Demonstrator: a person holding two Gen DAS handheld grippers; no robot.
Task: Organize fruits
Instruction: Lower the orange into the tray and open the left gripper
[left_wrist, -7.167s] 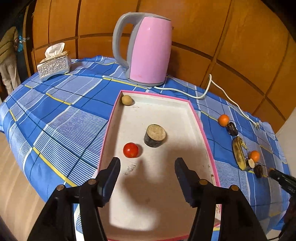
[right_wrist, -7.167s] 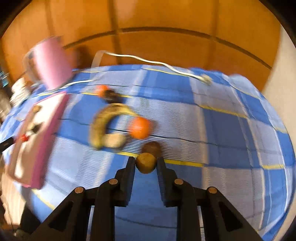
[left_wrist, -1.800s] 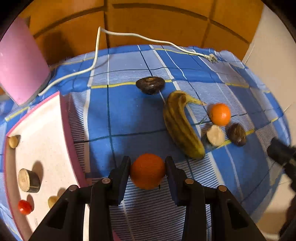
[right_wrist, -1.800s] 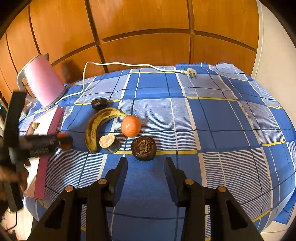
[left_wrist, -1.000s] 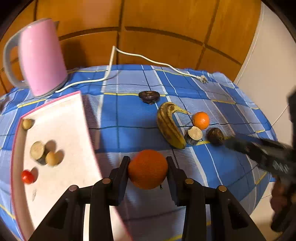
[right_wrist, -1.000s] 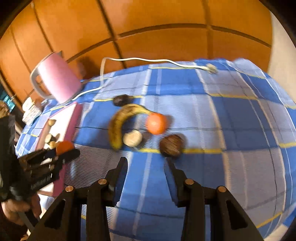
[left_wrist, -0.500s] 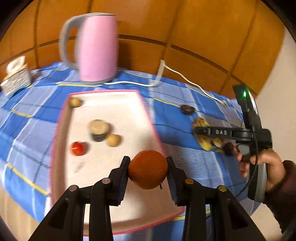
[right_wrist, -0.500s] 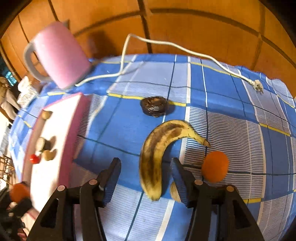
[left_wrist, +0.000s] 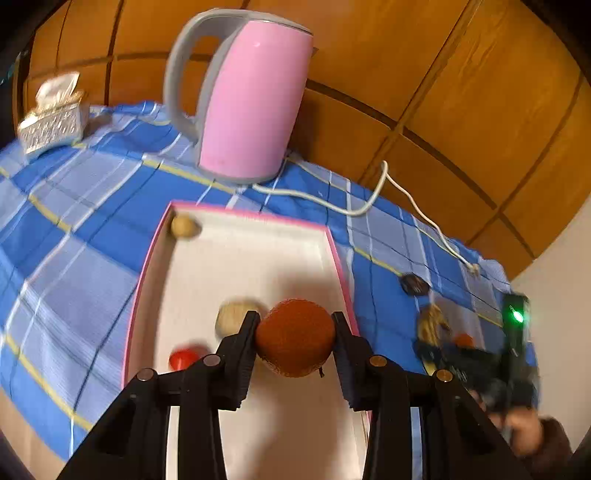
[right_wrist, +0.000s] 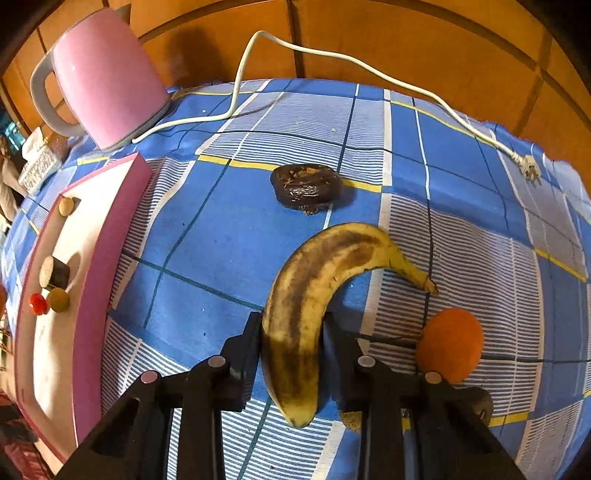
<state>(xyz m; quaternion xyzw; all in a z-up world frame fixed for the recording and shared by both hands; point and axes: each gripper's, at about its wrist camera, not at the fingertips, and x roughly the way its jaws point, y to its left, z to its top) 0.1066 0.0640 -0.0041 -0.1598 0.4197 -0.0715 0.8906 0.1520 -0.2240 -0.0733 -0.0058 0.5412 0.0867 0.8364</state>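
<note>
My left gripper is shut on an orange and holds it above the near right part of the pink-rimmed white tray. In the tray lie a red tomato, a cut round piece and a small tan fruit. My right gripper has its fingers on both sides of a spotted banana lying on the blue cloth. A second orange lies right of the banana, a dark fruit beyond it. The tray shows at left in the right wrist view.
A pink kettle stands behind the tray, with its white cord running across the cloth to a plug. A tissue box sits at the far left. Wooden panelling backs the table. Another dark fruit lies near my right gripper.
My left gripper has carried the orange further over the tray. My right gripper has moved forward and closed its fingers against the banana's sides.
</note>
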